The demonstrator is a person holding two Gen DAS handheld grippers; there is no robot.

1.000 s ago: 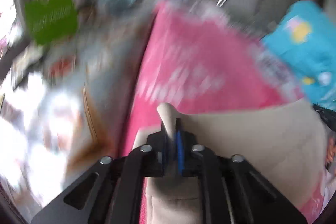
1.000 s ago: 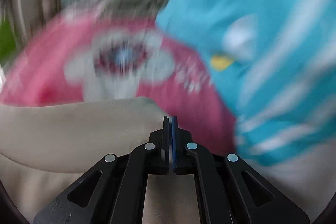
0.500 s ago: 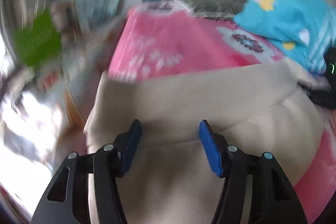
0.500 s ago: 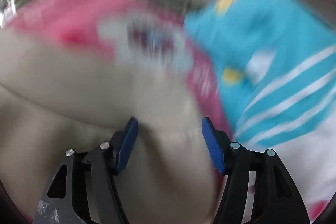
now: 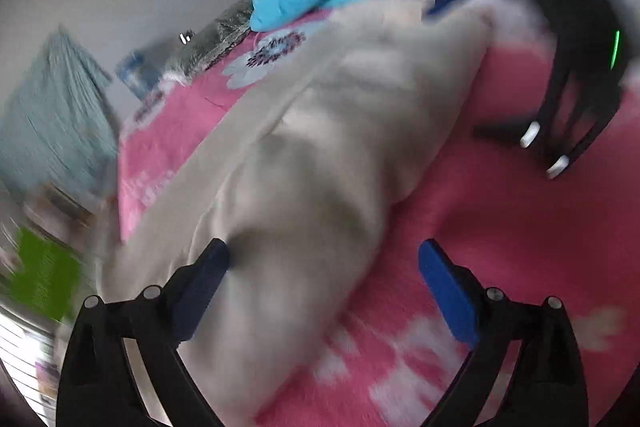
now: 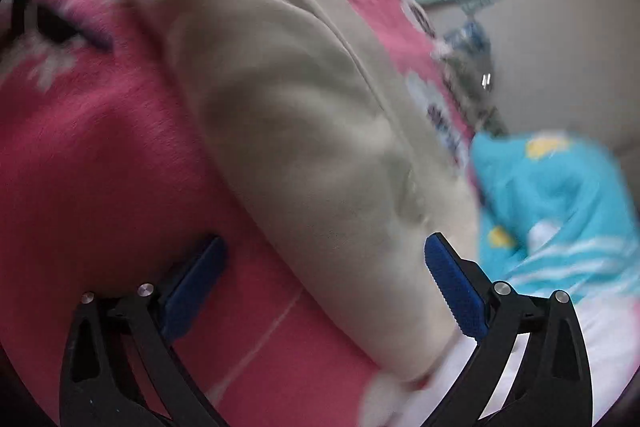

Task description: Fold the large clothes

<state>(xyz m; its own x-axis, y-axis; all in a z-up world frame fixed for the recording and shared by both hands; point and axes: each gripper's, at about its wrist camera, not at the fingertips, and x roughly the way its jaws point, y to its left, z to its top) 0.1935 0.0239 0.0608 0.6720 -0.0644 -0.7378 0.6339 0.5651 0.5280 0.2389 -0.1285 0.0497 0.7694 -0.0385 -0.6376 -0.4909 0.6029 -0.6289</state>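
The tan garment (image 5: pixel 320 147) was laid folded on the pink blanket (image 5: pixel 500 207). Both tools, left (image 5: pixel 324 279) and right (image 6: pixel 326 279), had just been spread wide, and nothing was pinched. More folds were probably still needed.

My left claw (image 5: pixel 322 287): black skeletal frame, triangular cutouts, silver screw heads, blue ribbed pads (image 5: pixel 448 297). My right claw (image 6: pixel 326 285): same black frame, silver screws, blue serrated pads (image 6: pixel 454 285); from the left view its body shows a green light strip.
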